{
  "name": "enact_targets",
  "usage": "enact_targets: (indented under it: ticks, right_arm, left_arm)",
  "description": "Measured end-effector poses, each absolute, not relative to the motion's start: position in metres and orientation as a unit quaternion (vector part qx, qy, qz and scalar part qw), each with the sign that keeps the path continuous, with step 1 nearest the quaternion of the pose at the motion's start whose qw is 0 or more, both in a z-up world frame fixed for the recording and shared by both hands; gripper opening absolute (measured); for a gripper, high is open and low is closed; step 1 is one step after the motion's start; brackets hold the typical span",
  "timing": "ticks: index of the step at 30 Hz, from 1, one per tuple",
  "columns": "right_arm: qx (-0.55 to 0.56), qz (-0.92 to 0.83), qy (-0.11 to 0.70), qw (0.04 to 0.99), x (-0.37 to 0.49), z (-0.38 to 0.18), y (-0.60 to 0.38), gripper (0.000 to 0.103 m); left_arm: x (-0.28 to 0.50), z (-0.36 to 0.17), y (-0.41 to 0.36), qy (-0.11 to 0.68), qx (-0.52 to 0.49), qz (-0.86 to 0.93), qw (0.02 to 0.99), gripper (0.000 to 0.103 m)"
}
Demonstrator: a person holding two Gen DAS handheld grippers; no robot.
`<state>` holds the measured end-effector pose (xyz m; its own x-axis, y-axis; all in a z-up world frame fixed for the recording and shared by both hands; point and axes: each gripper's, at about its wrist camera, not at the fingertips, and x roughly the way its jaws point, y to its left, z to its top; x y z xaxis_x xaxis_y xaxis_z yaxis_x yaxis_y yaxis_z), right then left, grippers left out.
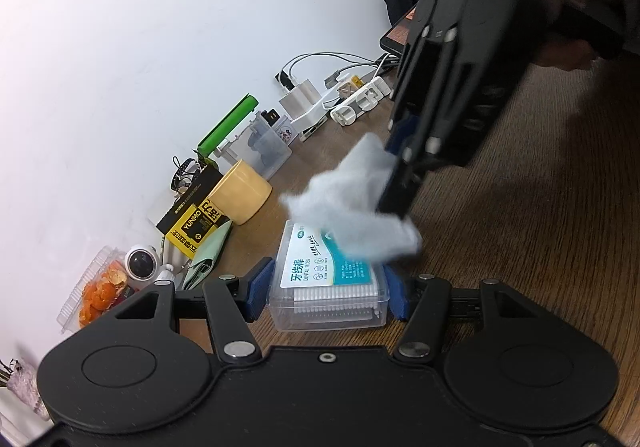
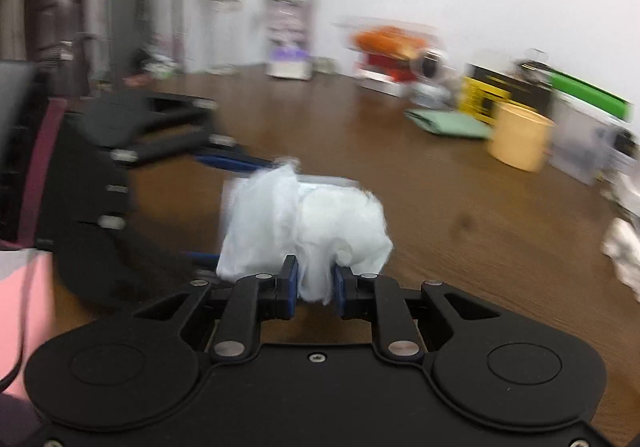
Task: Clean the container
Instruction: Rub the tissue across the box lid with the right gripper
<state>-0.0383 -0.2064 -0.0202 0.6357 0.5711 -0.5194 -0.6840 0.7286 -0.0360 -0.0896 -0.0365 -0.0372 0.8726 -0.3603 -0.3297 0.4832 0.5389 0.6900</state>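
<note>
With the left gripper [image 1: 328, 293] clamping the clear floss-pick container [image 1: 330, 287] between its pads, the right gripper [image 2: 316, 281], pinching the white tissue [image 2: 320, 231], should press flat across the lid just ahead.

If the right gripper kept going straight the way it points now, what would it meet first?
Probably the dental floss box held by the left gripper. The right gripper pinches a white tissue already lying on its lid; depth is blurred.

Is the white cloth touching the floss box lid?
Touching. The left wrist view shows the cloth, held by the right gripper, lying on the lid of the floss box and covering part of its label, no gap visible.
</note>
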Motion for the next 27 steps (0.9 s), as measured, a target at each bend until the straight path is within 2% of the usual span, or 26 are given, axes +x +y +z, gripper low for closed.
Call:
enact_targets:
  ticks: [9,14,21,27]
  right_arm:
    - [-0.105,0.398,0.207,0.888,-0.036,-0.001,-0.184,0.02]
    - [-0.122,0.422,0.223,0.87,-0.055,-0.006,-0.187,0.018]
    - [-0.103,0.339,0.244,0.903,-0.022,-0.011,-0.211,0.017]
    - [-0.141,0.402,0.231,0.875,-0.042,0.0,-0.19,0.018]
  left_arm:
    - [-0.091,-0.038,-0.037,0.075,0.415,-0.242,0.874,0.057]
    - [-0.091,-0.038,-0.037,0.076,0.414,-0.242,0.874,0.057]
    - [-0.086,-0.036,-0.036,0.075,0.414,-0.242,0.874,0.057]
    - [-0.083,-0.035,-0.036,0.077,0.413,-0.242,0.874,0.057]
